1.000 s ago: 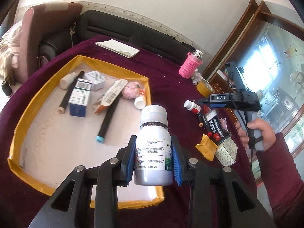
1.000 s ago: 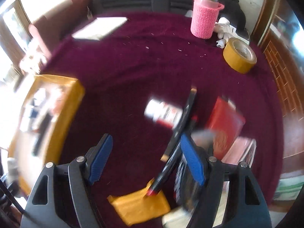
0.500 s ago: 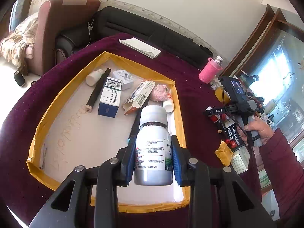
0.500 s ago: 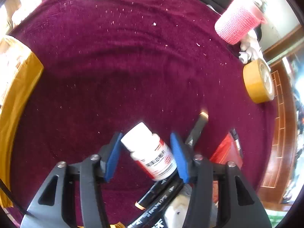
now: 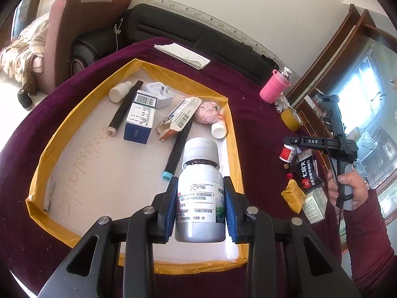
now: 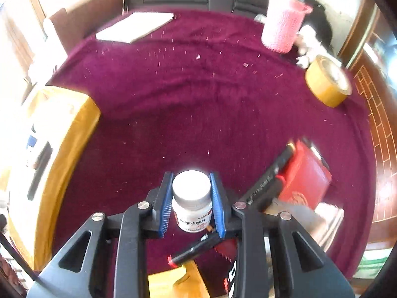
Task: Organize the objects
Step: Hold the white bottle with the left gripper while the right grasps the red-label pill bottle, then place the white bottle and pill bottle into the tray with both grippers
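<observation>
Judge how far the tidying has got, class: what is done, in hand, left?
Done: boxes, pens and a plug already lie in the tray. In hand: the left tongs grip a large bottle over the tray; the right tongs are closing on a small bottle. Left: markers, a red box and a packet on the cloth.

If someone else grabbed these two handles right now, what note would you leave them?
Left gripper: shut on the big white bottle, held over the near right corner of the yellow-edged tray.
Right gripper: jaws closing around the small pill bottle, beside the markers on the maroon cloth.
Done: boxes, markers, a plug, a pink puff and two small bottles lie in the tray.
Left: set both bottles in the tray, then probably fetch the markers, red box and packets from the cloth.
</observation>
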The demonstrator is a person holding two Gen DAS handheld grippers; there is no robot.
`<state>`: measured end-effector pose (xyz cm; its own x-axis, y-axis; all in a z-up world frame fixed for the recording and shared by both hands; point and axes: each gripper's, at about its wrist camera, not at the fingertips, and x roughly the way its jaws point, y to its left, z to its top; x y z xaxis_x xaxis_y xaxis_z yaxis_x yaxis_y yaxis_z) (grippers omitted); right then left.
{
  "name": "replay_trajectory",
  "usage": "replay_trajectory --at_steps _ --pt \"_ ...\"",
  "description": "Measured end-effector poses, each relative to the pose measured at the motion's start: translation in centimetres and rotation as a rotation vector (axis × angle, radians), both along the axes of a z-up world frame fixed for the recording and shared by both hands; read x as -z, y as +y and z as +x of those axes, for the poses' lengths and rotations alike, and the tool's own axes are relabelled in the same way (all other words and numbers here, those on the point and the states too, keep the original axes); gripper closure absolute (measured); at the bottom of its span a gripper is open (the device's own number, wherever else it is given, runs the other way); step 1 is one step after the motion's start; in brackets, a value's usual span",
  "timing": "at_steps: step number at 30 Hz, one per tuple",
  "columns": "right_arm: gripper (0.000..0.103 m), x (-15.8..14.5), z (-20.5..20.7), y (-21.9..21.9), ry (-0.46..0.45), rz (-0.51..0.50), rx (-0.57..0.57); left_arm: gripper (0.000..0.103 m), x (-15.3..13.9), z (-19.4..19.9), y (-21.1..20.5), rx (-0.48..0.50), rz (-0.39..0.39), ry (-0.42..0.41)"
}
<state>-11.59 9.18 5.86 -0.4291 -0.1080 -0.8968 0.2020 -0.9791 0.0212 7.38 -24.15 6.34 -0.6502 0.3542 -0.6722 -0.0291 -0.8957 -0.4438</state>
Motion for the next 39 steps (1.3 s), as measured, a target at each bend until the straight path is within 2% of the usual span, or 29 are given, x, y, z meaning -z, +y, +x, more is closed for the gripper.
replay_trajectory --at_steps 4,8,12,17,21,25,31,34,39 --pt "0.077 -1.1 1.3 -0.4 0.053 -0.055 0.018 0.074 0.1 0.4 0.4 0.009 -0.007 -0.004" --pt "0.077 -3.3 3.5 -1.9 0.084 -0.145 -0.036 0.074 0.1 0.1 0.6 0.017 -0.031 -0.016" --pt "0.077 -4.9 5.4 -5.6 0.077 -0.24 -0.137 0.074 0.3 -1.4 0.8 0.028 -0.051 -0.047" --pt "0.076 -4.3 6.1 -10.4 0.014 -0.34 -0.223 0.074 0.9 -4.0 1.6 0.061 -0.035 -0.093" --pt "0.076 -2.5 5.7 -13.8 -0.041 -0.357 -0.242 0.074 2.5 -6.1 2.2 0.072 -0.006 -0.16" --pt "0.076 -1.2 5.2 -15.7 -0.066 -0.358 -0.226 0.074 3.3 -7.9 2.2 0.04 -0.001 -0.191" --pt "0.076 -0.6 3.5 -16.7 -0.094 -0.36 -0.204 0.072 3.7 -9.0 1.4 -0.022 -0.012 -0.184" --pt "0.076 -0.1 2.7 -17.3 -0.107 -0.346 -0.204 0.063 3.5 -8.5 1.0 -0.027 -0.005 -0.175" --pt "0.077 1.1 1.0 -18.2 -0.132 -0.311 -0.186 0.062 1.9 -6.3 0.4 -0.027 0.033 -0.124"
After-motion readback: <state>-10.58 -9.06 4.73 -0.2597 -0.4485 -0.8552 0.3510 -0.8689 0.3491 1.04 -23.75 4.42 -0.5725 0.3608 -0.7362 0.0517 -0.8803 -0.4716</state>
